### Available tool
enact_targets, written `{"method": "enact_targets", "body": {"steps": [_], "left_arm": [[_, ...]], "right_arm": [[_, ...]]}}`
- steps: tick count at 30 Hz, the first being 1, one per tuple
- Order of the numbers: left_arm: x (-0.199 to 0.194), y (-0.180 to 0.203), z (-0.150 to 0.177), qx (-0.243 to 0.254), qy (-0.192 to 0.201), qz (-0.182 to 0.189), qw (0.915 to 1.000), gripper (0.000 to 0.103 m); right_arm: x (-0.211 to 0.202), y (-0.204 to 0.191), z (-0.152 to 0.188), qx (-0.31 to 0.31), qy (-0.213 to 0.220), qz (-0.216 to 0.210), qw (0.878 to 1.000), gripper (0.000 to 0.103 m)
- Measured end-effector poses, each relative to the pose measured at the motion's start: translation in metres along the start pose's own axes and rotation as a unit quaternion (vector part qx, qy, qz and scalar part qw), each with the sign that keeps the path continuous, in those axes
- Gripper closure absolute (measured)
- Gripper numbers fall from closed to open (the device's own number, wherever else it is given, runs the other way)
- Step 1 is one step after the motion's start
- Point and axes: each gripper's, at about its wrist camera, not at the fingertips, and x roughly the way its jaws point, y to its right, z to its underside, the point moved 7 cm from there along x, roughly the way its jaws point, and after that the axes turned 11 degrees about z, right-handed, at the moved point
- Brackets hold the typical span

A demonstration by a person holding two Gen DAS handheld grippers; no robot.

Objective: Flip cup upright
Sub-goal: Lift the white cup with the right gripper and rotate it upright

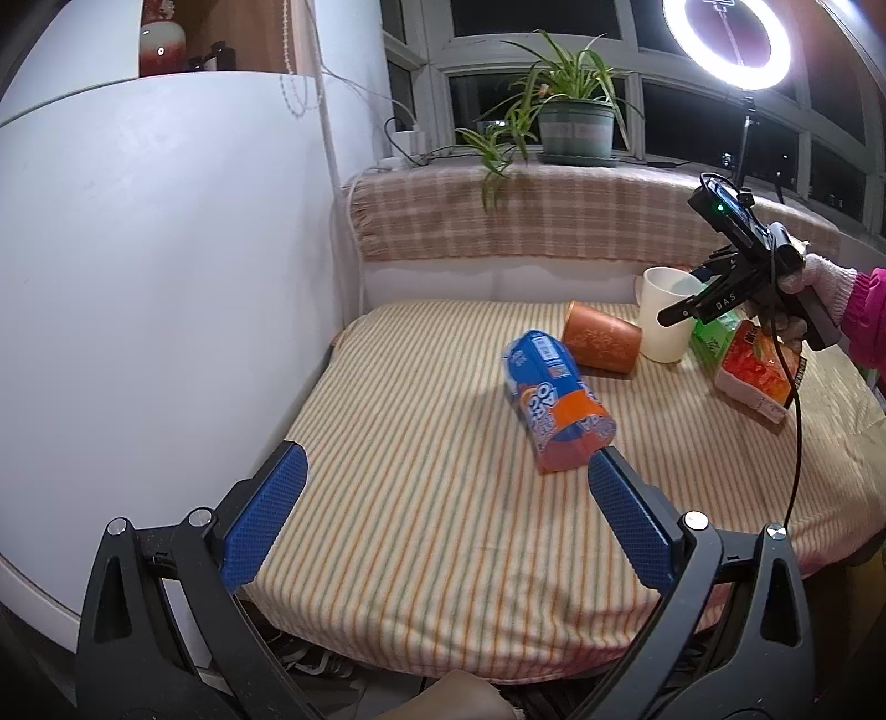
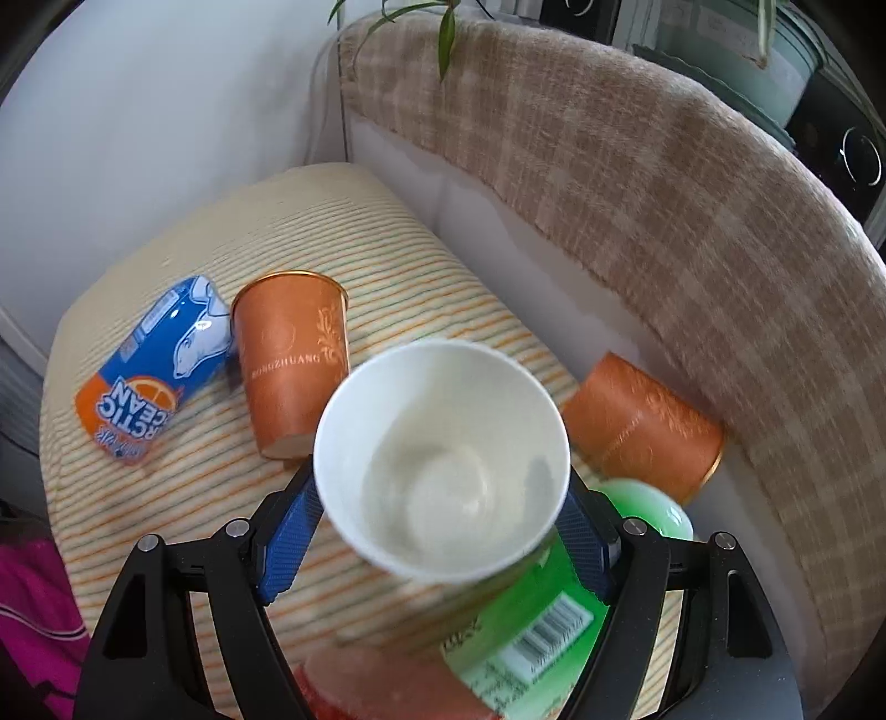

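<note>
A white cup [image 2: 443, 459] stands upright on the striped cloth, mouth up; it also shows in the left wrist view [image 1: 664, 315] at the back right. My right gripper [image 2: 443, 531] has its blue pads [image 2: 290, 537] on either side of the cup; I cannot tell whether they press on it. From the left wrist view the right gripper [image 1: 684, 310] reaches the cup from the right. An orange cup [image 2: 293, 360] [image 1: 601, 343] lies on its side beside the white cup. A second orange cup [image 2: 642, 426] lies on its side near the backrest. My left gripper [image 1: 443, 498] is open and empty over the cloth's front.
A blue and orange drink can [image 1: 554, 399] [image 2: 149, 371] lies on its side mid-table. A green packet [image 2: 526, 626] and a red snack packet [image 1: 758, 371] lie at the right. A checked backrest [image 1: 554, 216], a potted plant [image 1: 576, 122] and a ring light [image 1: 725, 39] stand behind. A white wall [image 1: 166, 277] is left.
</note>
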Motion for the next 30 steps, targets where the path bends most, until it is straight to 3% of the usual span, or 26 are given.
{"method": "enact_targets", "body": {"steps": [13,22,26,30], "left_arm": [[0.001,0.006,-0.004,0.011,0.007,0.01,0.9999,0.0],[-0.004,0.01,-0.006,0.013,0.015,0.017,0.9997,0.0],[-0.009,0.015,-0.003,0.016,0.017,0.026,0.9994,0.0],[-0.011,0.018,0.001,0.016,0.017,0.032,0.9992,0.0]], "right_arm": [[-0.006,-0.008,-0.004,0.003,0.004,-0.013,1.0,0.029],[-0.074,-0.045,0.004,0.037,0.029,-0.133,0.99,0.029],[-0.088,-0.075,0.025,0.063,0.002,-0.192,0.979,0.029],[-0.09,-0.101,0.052,0.108,-0.046,-0.264,0.957,0.029]]}}
